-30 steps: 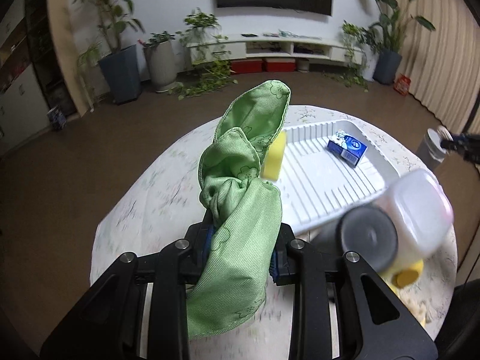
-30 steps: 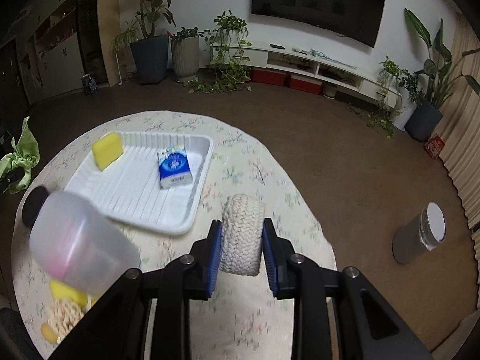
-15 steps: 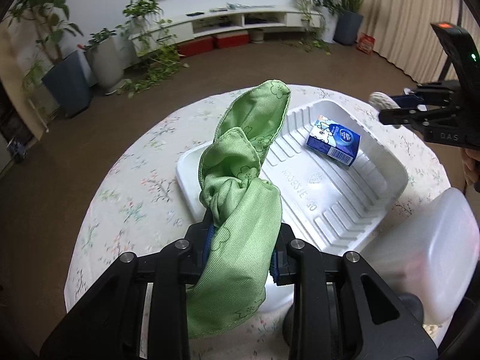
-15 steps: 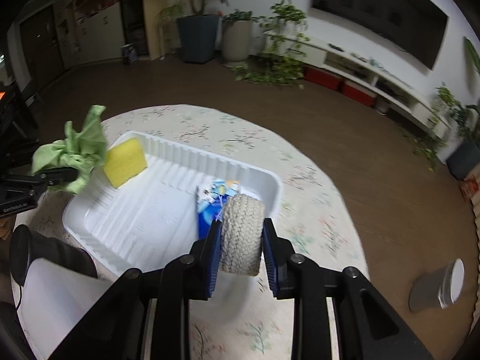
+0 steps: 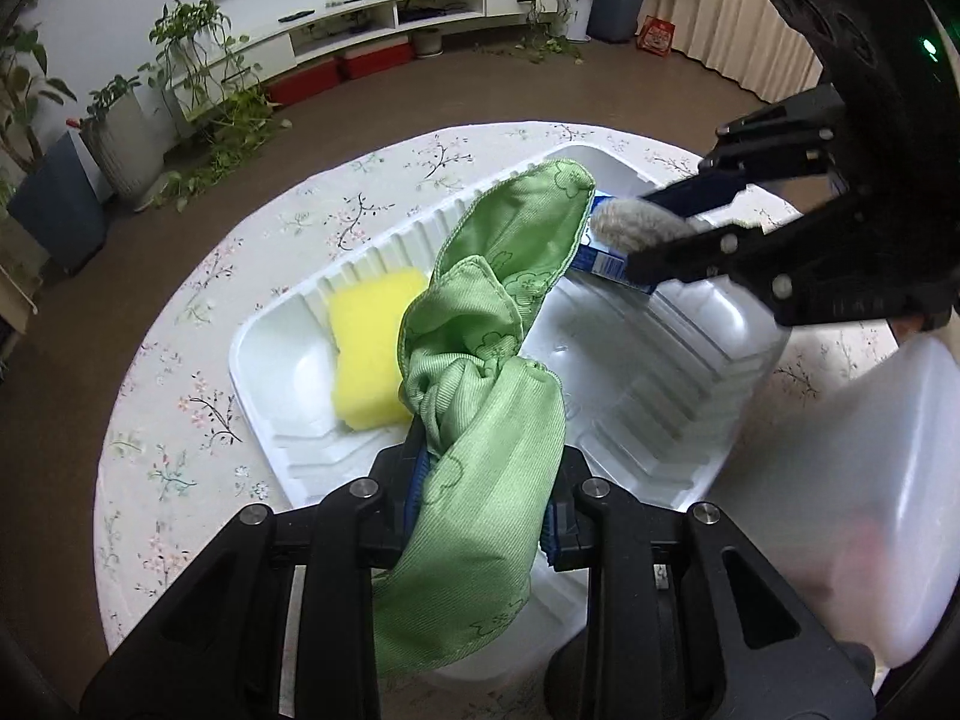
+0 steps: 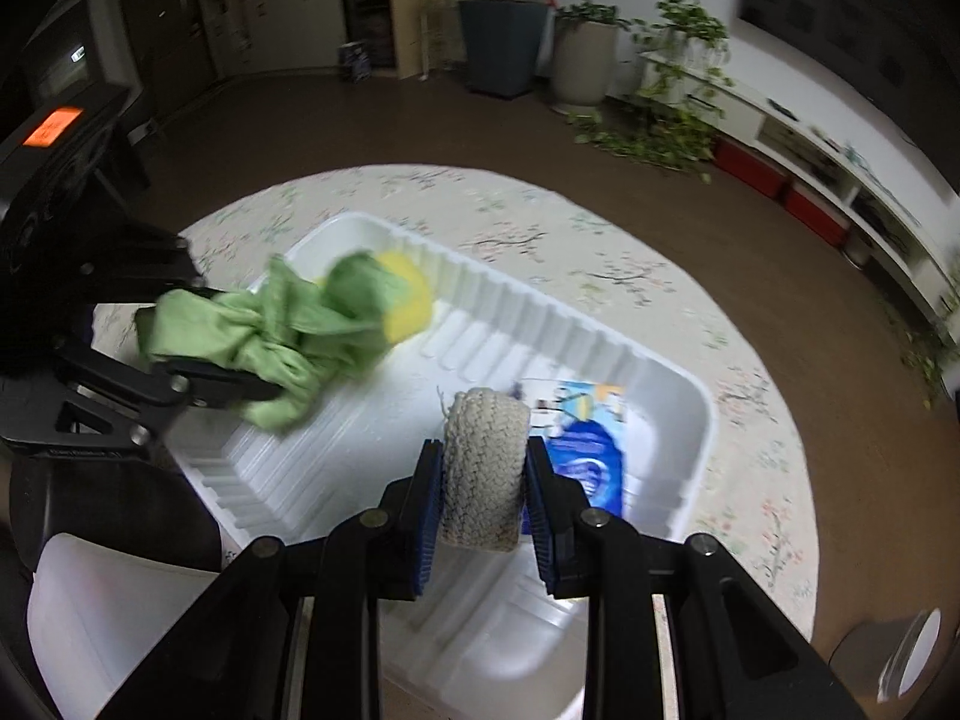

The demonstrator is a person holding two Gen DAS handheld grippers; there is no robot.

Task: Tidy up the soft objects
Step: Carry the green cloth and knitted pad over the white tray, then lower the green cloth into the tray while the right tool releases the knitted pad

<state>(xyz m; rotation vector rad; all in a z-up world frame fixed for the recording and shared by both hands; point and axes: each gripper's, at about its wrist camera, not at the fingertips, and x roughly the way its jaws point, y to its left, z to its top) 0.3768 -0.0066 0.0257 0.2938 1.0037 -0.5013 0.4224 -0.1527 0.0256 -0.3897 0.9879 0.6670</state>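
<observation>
Left gripper (image 5: 486, 480), bottom centre of left view, clamped tight on bunched green cloth (image 5: 486, 360); cloth hangs over white tray (image 5: 630, 360). Right gripper (image 6: 483, 498), bottom centre of right view, pinching woven rope roll (image 6: 483, 468) above tray's near end. Yellow sponge (image 5: 372, 354) lies in tray, left of centre. Blue packet (image 6: 585, 456) in tray, behind roll. Tray sits on floral round table (image 5: 198, 324). Translucent jug (image 5: 864, 510) at lower right, blurred.

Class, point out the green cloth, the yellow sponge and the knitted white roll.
green cloth (image 5: 480, 420), left wrist view, its bunched middle.
yellow sponge (image 5: 369, 354), left wrist view, its top face.
knitted white roll (image 6: 483, 471), right wrist view, its woven side.
</observation>
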